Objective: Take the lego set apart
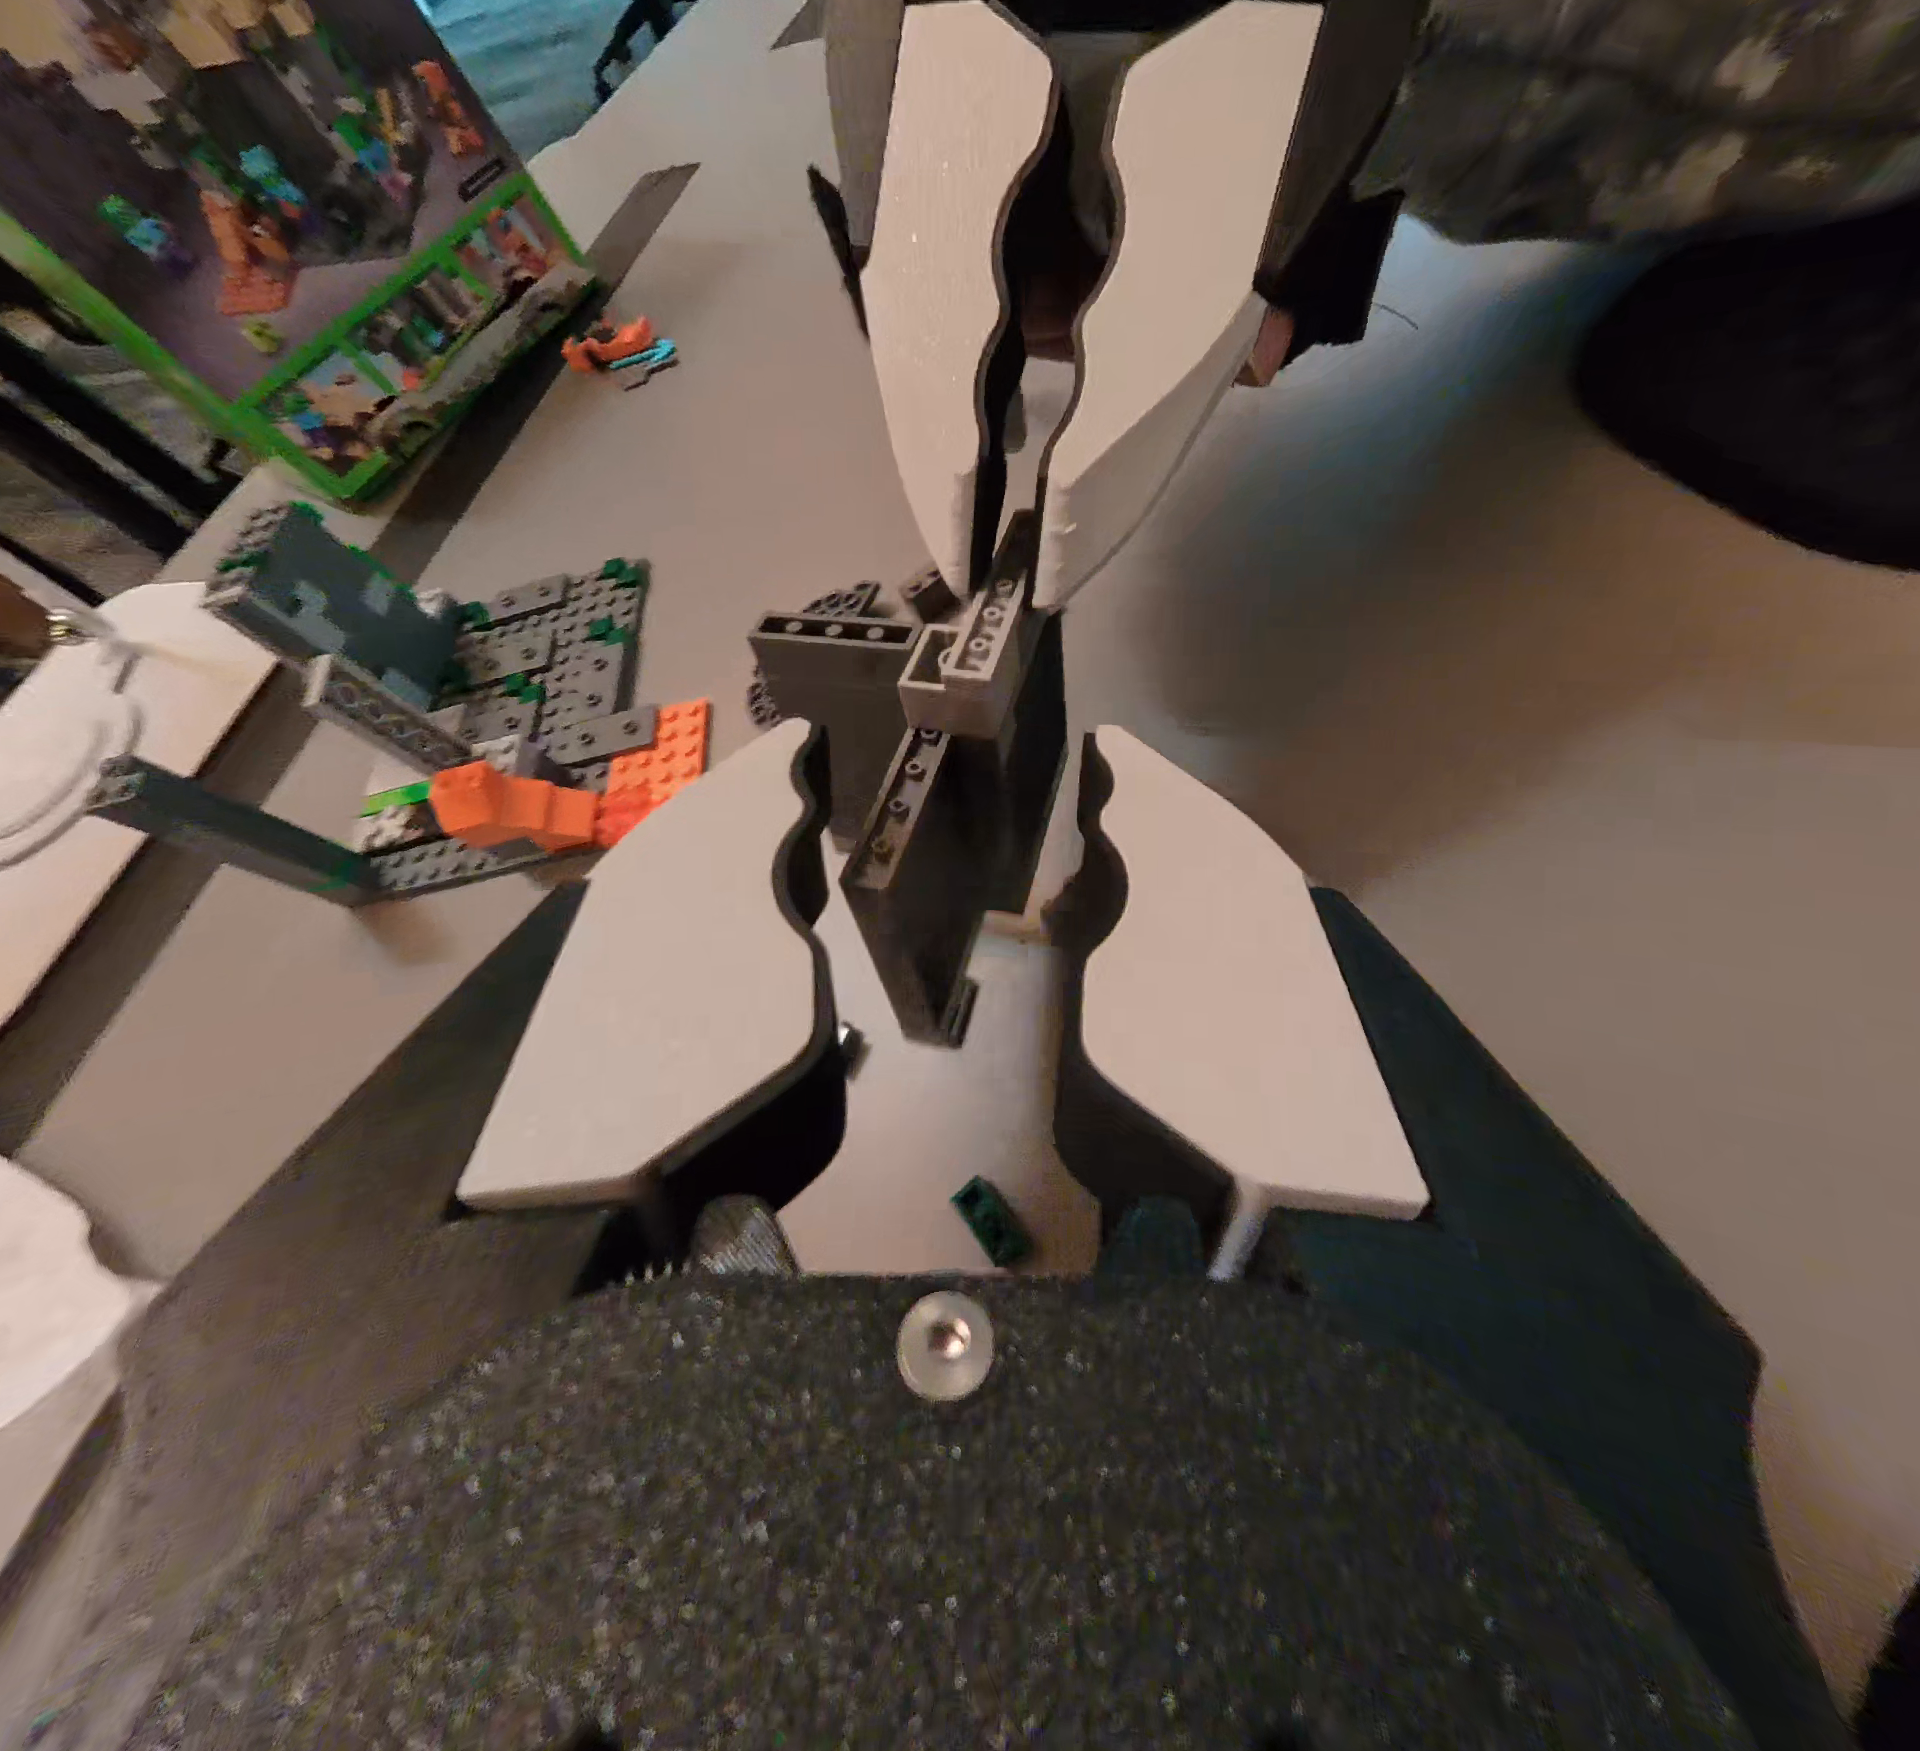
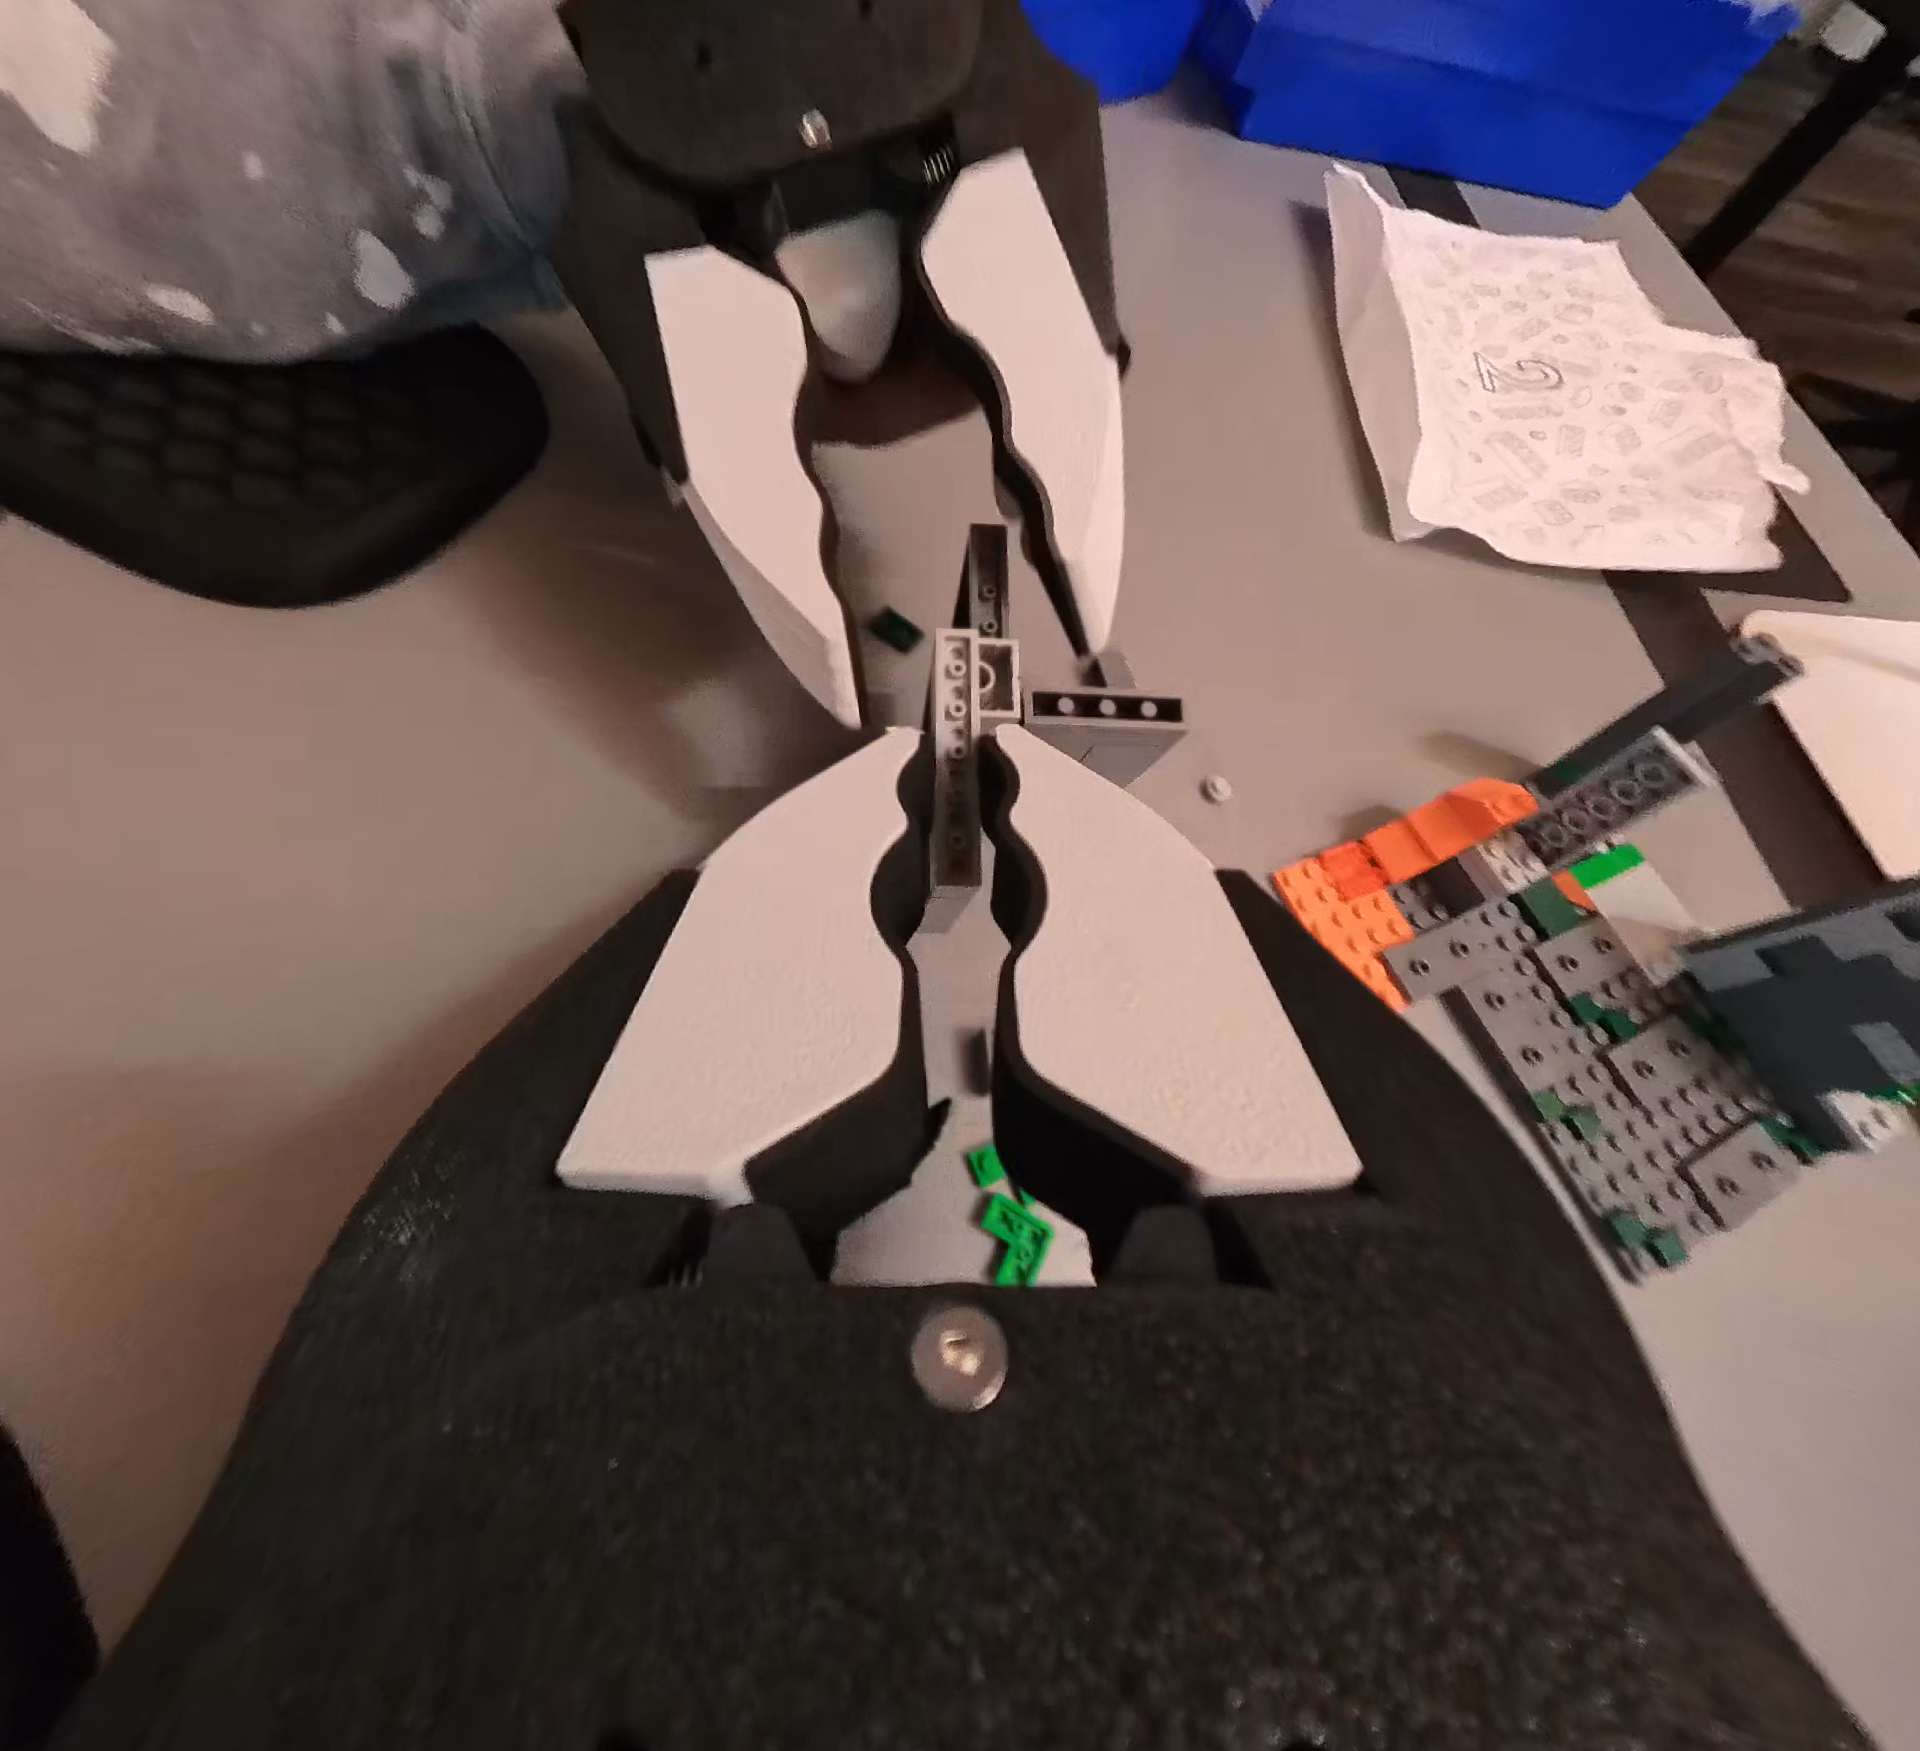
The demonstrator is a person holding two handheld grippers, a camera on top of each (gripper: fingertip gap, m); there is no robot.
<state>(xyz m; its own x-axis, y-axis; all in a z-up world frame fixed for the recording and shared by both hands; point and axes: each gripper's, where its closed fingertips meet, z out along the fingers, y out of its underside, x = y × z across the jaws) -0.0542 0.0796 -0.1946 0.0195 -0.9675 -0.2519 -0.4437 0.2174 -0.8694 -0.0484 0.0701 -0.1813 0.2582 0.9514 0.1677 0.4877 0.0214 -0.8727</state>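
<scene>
A small grey lego assembly stands on the table between both grippers. My right gripper [image 2: 956, 745] is shut on its light grey brick [image 2: 954, 714], and shows coming in from the top of the left wrist view [image 1: 1003, 589], pinching that brick [image 1: 982, 652]. My left gripper [image 1: 945, 745] is open, its fingers on either side of the upright dark grey wall piece [image 1: 914, 891] with small gaps. From the right wrist view this gripper [image 2: 971, 678] straddles the thin dark piece [image 2: 987, 579]. A dark grey brick [image 1: 831, 652] with three holes sticks out sideways.
A grey baseplate build [image 1: 582, 641] with orange parts lies to the left, and shows at the right of the right wrist view [image 2: 1538, 1005]. The lego box [image 1: 260, 174], blue bins [image 2: 1455, 39], a paper bag [image 2: 1538, 413], loose green pieces [image 2: 1013, 1223] and a sleeve [image 2: 260, 122] surround the work spot. Both grippers' tips are close together, under 4 cm apart.
</scene>
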